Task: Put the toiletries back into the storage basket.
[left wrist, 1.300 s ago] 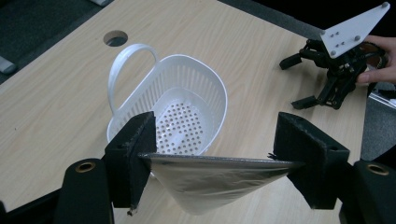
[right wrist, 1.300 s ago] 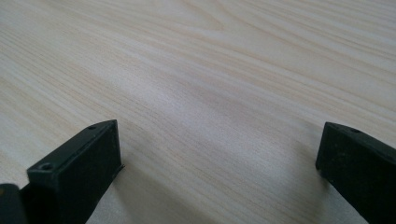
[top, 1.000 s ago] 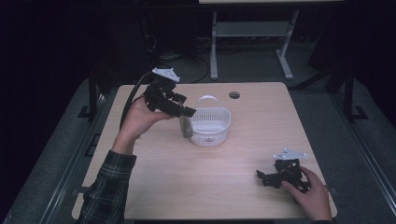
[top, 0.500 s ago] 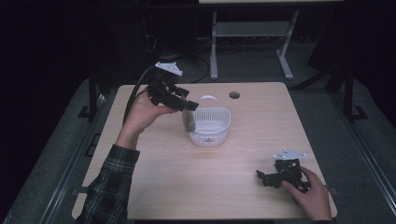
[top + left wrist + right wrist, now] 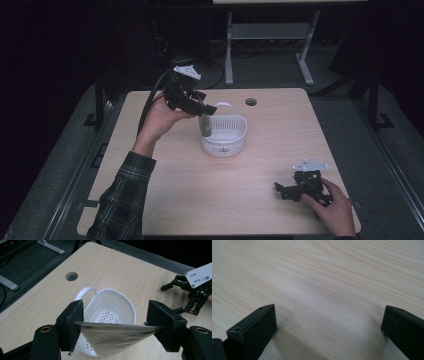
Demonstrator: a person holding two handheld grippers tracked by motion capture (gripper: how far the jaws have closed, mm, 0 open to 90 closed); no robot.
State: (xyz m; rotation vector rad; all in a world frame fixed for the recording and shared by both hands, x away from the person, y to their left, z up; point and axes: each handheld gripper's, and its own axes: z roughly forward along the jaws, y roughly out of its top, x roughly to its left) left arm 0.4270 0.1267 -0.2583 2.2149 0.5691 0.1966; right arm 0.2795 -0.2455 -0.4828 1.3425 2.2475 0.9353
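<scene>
My left gripper [image 5: 206, 114] is raised over the left rim of a white perforated basket [image 5: 227, 135] and is shut on a silvery pouch [image 5: 205, 126] that hangs into the basket. In the left gripper view the pouch [image 5: 113, 338] spans from one pad to the other, tapering downward above the basket [image 5: 117, 308]. The right gripper [image 5: 281, 190] rests low on the table near the front right corner, held by a hand. In the right gripper view its jaws stand wide apart over bare wood, nothing between them.
The light wooden table [image 5: 165, 200] has a round cable hole [image 5: 251, 102] behind the basket. A white desk frame [image 5: 270, 35] stands on the dark floor beyond the far edge. The other gripper [image 5: 192, 293] appears at the right of the left gripper view.
My left gripper has lifted slightly and shifted right, bringing the pouch from beside the basket's left wall to over its rim. The right gripper has stayed put.
</scene>
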